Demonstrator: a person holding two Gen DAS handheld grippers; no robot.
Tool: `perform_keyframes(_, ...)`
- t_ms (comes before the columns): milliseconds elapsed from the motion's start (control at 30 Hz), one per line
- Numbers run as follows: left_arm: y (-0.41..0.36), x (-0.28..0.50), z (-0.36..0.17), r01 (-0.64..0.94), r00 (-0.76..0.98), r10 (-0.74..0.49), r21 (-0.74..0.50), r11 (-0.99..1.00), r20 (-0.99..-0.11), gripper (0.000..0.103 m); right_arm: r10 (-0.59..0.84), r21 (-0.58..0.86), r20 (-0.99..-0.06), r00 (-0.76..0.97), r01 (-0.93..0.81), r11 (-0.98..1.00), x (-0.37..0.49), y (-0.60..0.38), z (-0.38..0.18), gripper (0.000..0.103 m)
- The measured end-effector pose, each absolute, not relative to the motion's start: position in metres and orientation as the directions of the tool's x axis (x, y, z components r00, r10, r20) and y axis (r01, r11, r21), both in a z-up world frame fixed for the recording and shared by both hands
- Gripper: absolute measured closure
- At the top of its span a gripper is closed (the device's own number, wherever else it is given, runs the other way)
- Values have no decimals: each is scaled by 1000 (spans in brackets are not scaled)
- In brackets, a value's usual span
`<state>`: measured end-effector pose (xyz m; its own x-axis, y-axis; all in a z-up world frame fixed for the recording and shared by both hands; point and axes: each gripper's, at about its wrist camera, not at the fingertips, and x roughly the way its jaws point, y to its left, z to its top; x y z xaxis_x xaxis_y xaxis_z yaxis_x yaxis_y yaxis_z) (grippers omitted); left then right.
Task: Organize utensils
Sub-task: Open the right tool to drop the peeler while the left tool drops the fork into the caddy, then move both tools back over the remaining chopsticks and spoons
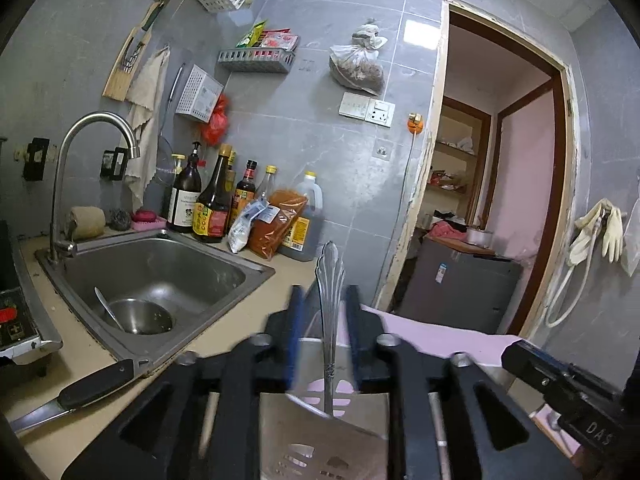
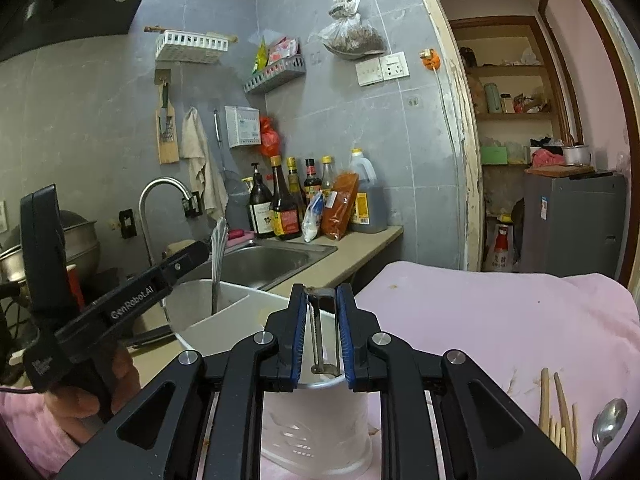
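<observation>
My left gripper (image 1: 321, 312) stands over the white utensil holder (image 1: 324, 424). A metal slotted spatula (image 1: 329, 300) stands upright in it between the open fingers, which do not touch the handle. In the right wrist view the spatula handle (image 2: 218, 256) rises from the holder (image 2: 224, 308) beside the left gripper (image 2: 200, 252). My right gripper (image 2: 322, 332) is shut on a metal peeler (image 2: 318, 332), held above the holder. Wooden chopsticks (image 2: 556, 416) and a spoon (image 2: 608, 424) lie on the pink cloth at right.
A steel sink (image 1: 160, 272) holds a bowl (image 1: 140, 316) with a spoon. A black-handled knife (image 1: 80, 392) lies on the counter's near edge. Sauce bottles (image 1: 212, 200) line the wall. A stove (image 1: 16, 312) is at left. A doorway (image 1: 500, 180) opens at right.
</observation>
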<state>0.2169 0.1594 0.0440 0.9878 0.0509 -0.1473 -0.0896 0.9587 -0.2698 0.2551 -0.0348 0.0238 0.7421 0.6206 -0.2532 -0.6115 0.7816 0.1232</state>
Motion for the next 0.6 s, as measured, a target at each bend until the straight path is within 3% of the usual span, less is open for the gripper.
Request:
perform_keyframes(167, 154, 207, 59, -58, 990, 21, -261, 964, -141, 61, 620, 134, -209, 756, -606, 784, 249, -44, 37, 76)
perform_keyframes(300, 147, 200, 68, -30, 990, -5, -251, 967, -138, 39, 599, 132, -184, 779, -584, 801, 243, -55, 49, 72)
perform_keyframes(433, 133, 195, 77, 0, 988, -35, -226, 974, -152, 30, 555, 118, -161, 816, -542, 832, 236, -73, 59, 55)
perform_keyframes(533, 120, 191, 82, 29, 985, -64, -214, 976, -159, 16, 515, 106, -153, 844, -504, 857, 231, -91, 65, 50)
perform_keyframes(600, 109, 188, 86, 46, 985, -78, -199, 979, -156, 8, 482, 91, -142, 865, -474, 876, 226, -104, 69, 38)
